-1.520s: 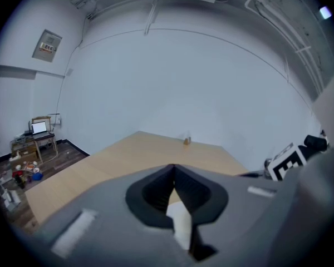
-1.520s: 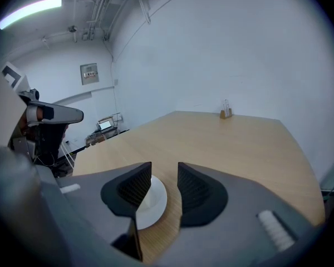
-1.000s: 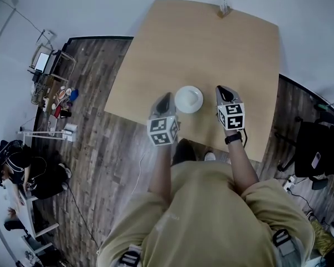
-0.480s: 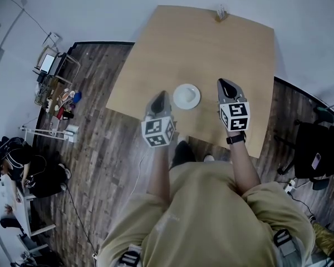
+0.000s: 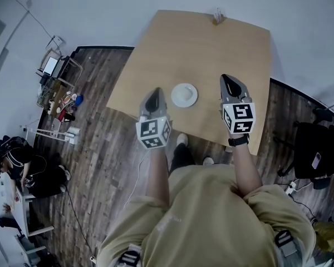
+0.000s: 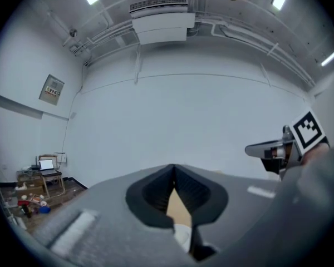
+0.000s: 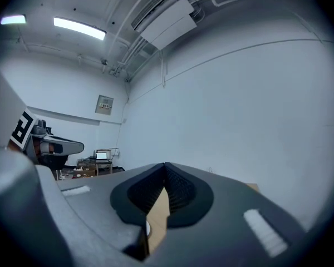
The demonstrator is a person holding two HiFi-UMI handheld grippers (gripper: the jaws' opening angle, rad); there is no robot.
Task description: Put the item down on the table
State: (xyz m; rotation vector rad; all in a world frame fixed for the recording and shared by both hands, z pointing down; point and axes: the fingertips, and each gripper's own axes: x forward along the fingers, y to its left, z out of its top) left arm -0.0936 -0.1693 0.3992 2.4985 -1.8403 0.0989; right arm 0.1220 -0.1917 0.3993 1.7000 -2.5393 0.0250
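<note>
White plate (image 5: 184, 95) lies on wooden table (image 5: 211, 43) near its near edge. Left gripper (image 5: 155, 92) and right gripper (image 5: 228, 78) flank the plate. Both jaw pairs are together and empty.

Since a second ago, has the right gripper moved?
Yes. The right gripper has drawn away from the plate, rightward, and looks lifted toward the camera.

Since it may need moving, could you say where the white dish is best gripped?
The white dish lies flat on the table, round, shallow, handleless, so probably pinch its rim at the near side, coming in low from the table's front edge.
</note>
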